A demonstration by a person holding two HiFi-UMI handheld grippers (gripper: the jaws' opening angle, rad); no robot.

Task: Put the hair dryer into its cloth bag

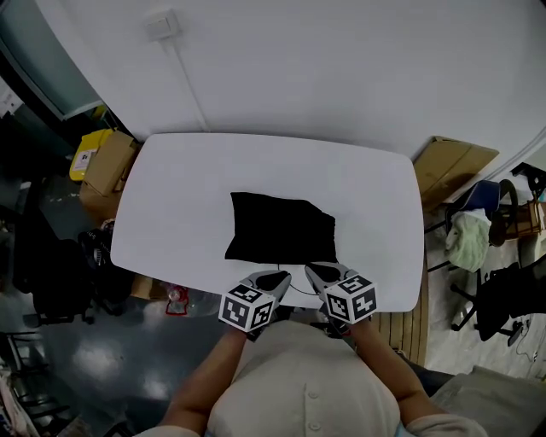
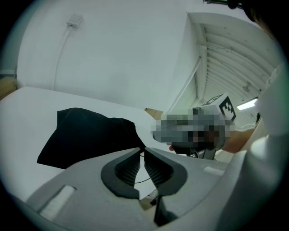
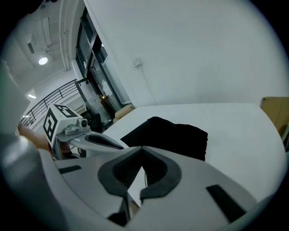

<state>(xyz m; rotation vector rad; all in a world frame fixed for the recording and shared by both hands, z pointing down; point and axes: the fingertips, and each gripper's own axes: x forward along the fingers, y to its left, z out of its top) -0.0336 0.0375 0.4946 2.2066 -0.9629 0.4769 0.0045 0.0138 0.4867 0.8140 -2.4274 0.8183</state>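
A black cloth bag (image 1: pixel 281 229) lies bulging in the middle of the white table (image 1: pixel 375 196); no hair dryer shows outside it. It also shows as the black cloth bag (image 2: pixel 86 135) in the left gripper view and the black cloth bag (image 3: pixel 171 135) in the right one. My left gripper (image 1: pixel 286 276) and right gripper (image 1: pixel 309 270) sit side by side at the bag's near edge, tips almost at the cloth. The left gripper (image 2: pixel 142 148) has its tips together, and so does the right gripper (image 3: pixel 142 148). A thin black cord (image 1: pixel 296 291) runs behind both pairs of tips; whether it is pinched is hidden.
The table's front edge is right under the grippers. Cardboard boxes (image 1: pixel 107 162) stand on the floor to the left, and flat cardboard (image 1: pixel 452 162) leans at the right. A chair with clothes (image 1: pixel 478 230) stands further right. A wall socket (image 1: pixel 162 26) has a cable that drops behind the table.
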